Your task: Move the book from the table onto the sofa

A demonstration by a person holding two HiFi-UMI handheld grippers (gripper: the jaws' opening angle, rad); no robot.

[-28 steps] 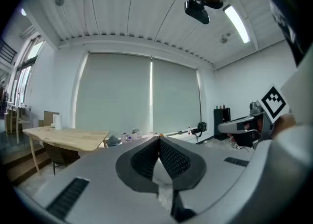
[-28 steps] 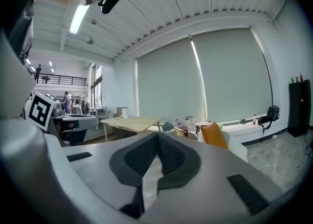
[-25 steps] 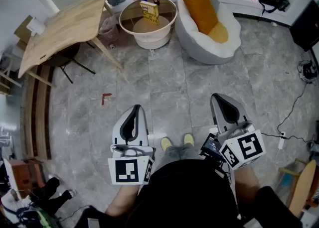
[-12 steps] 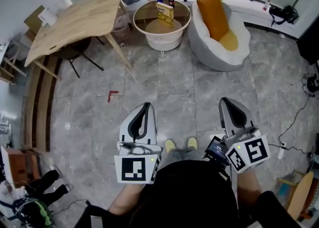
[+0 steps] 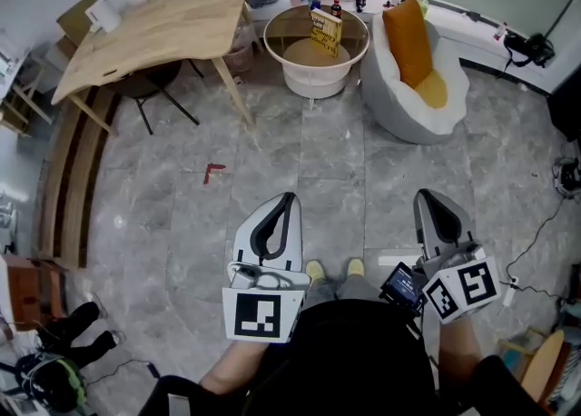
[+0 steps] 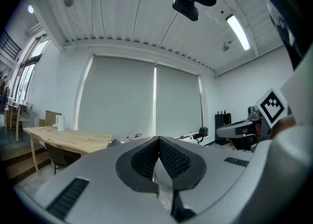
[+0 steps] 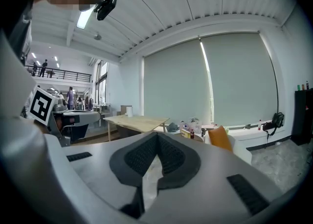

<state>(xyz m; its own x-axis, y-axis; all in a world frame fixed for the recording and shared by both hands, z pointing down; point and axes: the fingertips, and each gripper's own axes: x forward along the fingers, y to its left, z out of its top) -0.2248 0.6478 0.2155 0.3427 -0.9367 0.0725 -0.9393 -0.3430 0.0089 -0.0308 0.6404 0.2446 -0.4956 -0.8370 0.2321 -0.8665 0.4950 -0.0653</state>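
Compared with one second ago, the round table [image 5: 313, 84], the book and the sofa stand further right in the head view. Both grippers sit further right and lower in it.

1. Floor [image 5: 318, 164]: grey marbled tiles, spreading on every side of the round table.
2. Wooden table [image 5: 154, 33]: left of the round table, with one leg reaching down near the round table's base. A dark chair [image 5: 138, 89] stands beneath it, further left.
3. Sofa [image 5: 399, 110]: white and rounded, just beside the round table on its right.
4. Round table: a white tub-shaped base with a round rim.
5. Left gripper [image 5: 289, 196]: well apart from the round table, on the person's side, pointing toward it. In the left gripper view the jaws are closed, the ribbed pads meet at the tips, and nothing lies between them.
6. Right gripper [image 5: 427, 194]: well apart from the round table, on the person's side and to the right. In the right gripper view the jaws are likewise closed tip to tip and empty.
7. Orange cushion [image 5: 407, 42]: leaning upright in the sofa, to the right of the round table.
8. Book [image 5: 326, 31]: yellow cover, standing upright on the round table near the middle of its top. Neither gripper touches it.
9. Bottles [image 5: 336, 7]: small, clustered just behind the round table.
10. Red mark [image 5: 214, 170]: on the floor, on the near left side of the round table.
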